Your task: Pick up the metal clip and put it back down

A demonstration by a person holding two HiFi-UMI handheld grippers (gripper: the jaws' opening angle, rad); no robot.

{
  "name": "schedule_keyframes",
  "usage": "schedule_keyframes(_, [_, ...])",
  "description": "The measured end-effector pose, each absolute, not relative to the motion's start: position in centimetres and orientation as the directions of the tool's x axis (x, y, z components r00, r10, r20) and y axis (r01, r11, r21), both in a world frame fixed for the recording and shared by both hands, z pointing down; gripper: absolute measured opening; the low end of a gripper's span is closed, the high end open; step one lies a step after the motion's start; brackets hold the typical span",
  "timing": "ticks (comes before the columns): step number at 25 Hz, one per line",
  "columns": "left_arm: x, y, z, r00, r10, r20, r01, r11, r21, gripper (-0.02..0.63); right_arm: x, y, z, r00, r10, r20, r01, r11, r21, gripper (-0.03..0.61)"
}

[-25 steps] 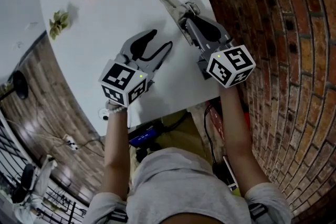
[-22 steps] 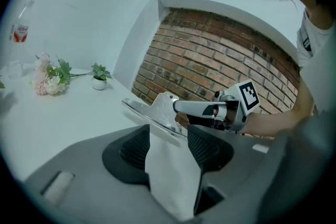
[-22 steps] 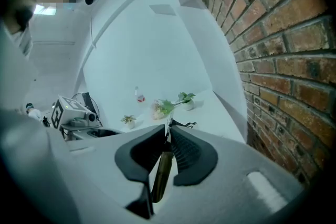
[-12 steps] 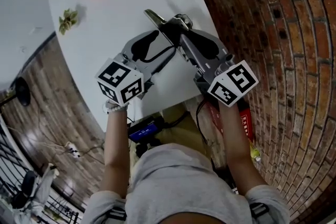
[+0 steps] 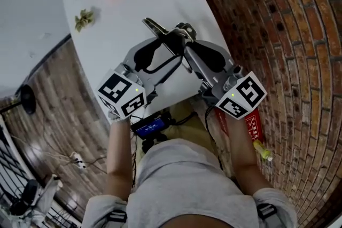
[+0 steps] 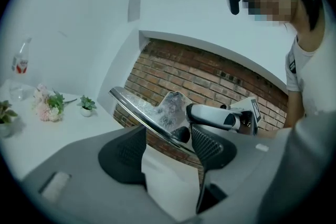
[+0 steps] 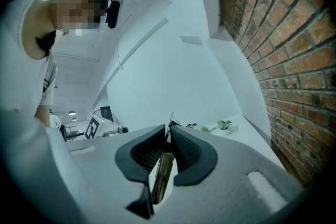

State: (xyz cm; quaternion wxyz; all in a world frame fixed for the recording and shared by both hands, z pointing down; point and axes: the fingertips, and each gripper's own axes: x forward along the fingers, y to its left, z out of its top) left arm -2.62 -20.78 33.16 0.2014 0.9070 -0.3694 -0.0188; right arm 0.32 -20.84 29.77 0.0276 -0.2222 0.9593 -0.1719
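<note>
A person stands at the near edge of a white table (image 5: 133, 2). The right gripper (image 5: 186, 46) pinches a metal clip (image 5: 160, 29) tightly, holding it in the air over the table's near right part. Just to the left, the left gripper (image 5: 163, 55) has just been opening its jaws wide. The clip crosses near their tips, ungripped.

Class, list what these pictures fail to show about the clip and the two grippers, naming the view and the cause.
- Right gripper view: pads of the right gripper cover most of the clip; only a thin edge shows.
- Left gripper view: whether the clip lies between the just-opened jaws of the left gripper or beyond them.
- Head view: the clip's gripped end, under the right gripper.
</note>
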Motion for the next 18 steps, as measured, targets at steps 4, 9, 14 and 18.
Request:
schedule_keyframes(4, [-3.1, -18.7, 31.0, 0.708, -0.694, 0.129, -0.696, -0.656, 0.292, 0.275, 0.0, -18.7, 27.9, -0.902, -0.432, 0.006, -0.415, 0.863, -0.286, 0.034])
schedule_keyframes(9, [-3.7, -17.0, 28.8, 0.669, -0.733, 0.121, -0.741, -0.647, 0.18, 0.262, -0.3, -16.7, 26.1, -0.9, -0.435, -0.012, -0.42, 0.876, -0.235, 0.032])
schedule_keyframes(14, [-4.0, -15.5, 27.0, 0.665, -0.742, 0.086, -0.744, -0.648, 0.164, 0.258, -0.4, -15.0, 25.0, -0.904, -0.428, -0.021, -0.414, 0.885, -0.215, 0.031])
schedule_keyframes(18, [-3.9, -14.3, 26.9, 0.67, -0.734, 0.111, -0.742, -0.66, 0.116, 0.259, -0.4, -14.0, 24.6, -0.902, -0.431, -0.02, -0.419, 0.886, -0.2, 0.031])
